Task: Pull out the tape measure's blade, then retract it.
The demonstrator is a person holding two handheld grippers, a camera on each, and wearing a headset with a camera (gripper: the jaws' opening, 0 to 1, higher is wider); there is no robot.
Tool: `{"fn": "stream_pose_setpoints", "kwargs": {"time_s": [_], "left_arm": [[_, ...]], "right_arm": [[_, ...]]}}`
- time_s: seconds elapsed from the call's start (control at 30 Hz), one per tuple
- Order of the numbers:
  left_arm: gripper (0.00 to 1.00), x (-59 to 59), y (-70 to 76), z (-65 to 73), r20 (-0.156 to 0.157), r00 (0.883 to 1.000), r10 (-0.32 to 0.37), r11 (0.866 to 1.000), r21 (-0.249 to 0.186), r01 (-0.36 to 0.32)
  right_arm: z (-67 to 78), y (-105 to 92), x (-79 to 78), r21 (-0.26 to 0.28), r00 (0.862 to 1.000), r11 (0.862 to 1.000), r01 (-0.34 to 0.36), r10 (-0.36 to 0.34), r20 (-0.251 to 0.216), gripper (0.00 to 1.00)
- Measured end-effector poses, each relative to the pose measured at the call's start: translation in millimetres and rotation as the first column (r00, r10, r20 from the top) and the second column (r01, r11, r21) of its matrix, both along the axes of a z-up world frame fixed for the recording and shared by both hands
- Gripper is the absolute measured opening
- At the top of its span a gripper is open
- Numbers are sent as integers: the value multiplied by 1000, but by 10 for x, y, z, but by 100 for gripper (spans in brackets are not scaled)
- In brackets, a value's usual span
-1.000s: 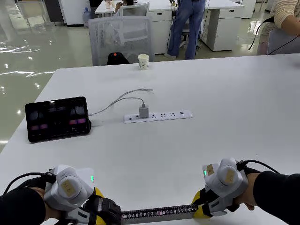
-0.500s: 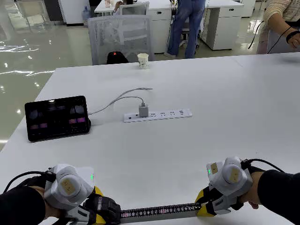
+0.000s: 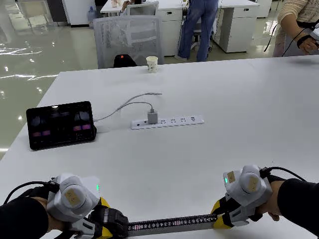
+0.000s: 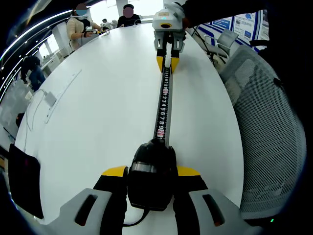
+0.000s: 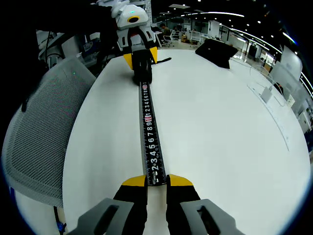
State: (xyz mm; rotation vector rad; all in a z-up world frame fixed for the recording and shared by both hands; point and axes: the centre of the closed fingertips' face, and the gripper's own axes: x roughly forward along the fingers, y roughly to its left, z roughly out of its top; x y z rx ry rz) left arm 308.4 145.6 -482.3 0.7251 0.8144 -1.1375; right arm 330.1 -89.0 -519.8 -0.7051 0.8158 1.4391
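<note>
Because the case needs an anchor while the blade gets drawn, my left gripper (image 4: 150, 172) is clamped around the tape measure's case (image 4: 150, 185) and my right gripper (image 5: 156, 181) is pinched on the blade (image 5: 148, 132) at its free end. It all sits well on my side of the power strip (image 3: 168, 122). The blade's long axis runs roughly parallel to that strip, numbers up, tip pointing to my right.

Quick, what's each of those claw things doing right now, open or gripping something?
Left gripper: closed on the tape measure's case.
Right gripper: closed on the blade end.
</note>
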Motion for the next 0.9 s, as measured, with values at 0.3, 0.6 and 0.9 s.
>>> {"fn": "stream_pose_setpoints", "kwargs": {"time_s": [0.3,0.6,0.9], "left_arm": [[30,3,-1,-5,0,1000,-1,1000,1,1],[30,10,0,-10,1,1000,1,1000,1,-1],[30,14,5,-18,1,1000,1,1000,0,-1]], "right_arm": [[2,-1,17,-4,1000,1000,1,-1,-4,10],[-6,-57,18,-4,1000,1000,4,-4,-2,10],[-21,-89,8,-8,1000,1000,7,-7,-4,10]]}}
